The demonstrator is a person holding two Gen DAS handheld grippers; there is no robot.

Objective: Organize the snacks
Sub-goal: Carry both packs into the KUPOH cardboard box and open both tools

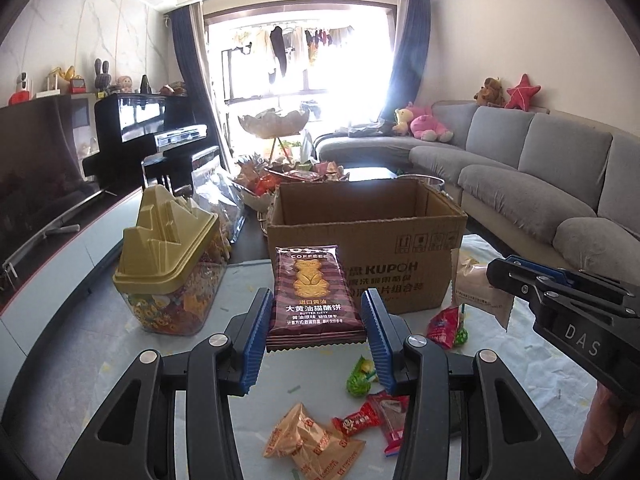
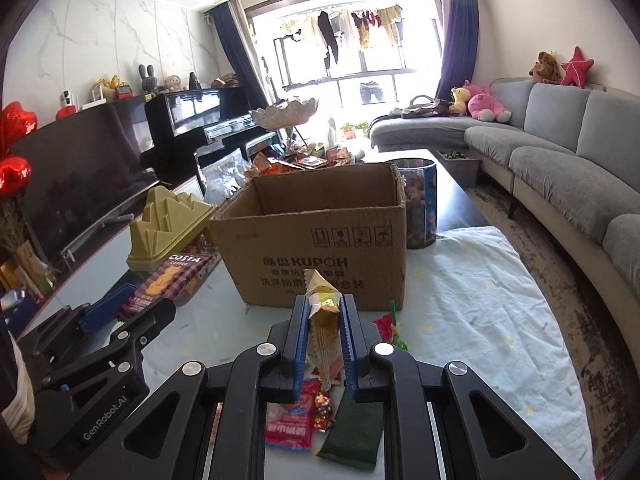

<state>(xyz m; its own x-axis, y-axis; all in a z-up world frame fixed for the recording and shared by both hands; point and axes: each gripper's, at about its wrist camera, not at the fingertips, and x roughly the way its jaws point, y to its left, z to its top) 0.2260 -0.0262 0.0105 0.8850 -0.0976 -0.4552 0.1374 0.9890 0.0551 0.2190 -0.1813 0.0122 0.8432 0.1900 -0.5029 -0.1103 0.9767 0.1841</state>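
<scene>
Above the snack-strewn desk (image 2: 460, 300), the left tongs (image 1: 316, 300) are clasping a biscuit packet (image 1: 314, 296), long axis pointing toward the cardboard box (image 1: 360, 240); the right tongs (image 2: 324, 312) are pinching an upright yellow wafer packet (image 2: 322, 312).

The box (image 2: 312, 240) is matt brown corrugated card. The biscuit pack (image 1: 314, 296) is glossy printed film, and the loose wrappers (image 1: 312, 444) are crinkled foil or plastic. The jar (image 1: 172, 308) is clear plastic under a matt gold lid (image 1: 168, 240). The table cover (image 2: 480, 300) looks like soft cloth.
</scene>
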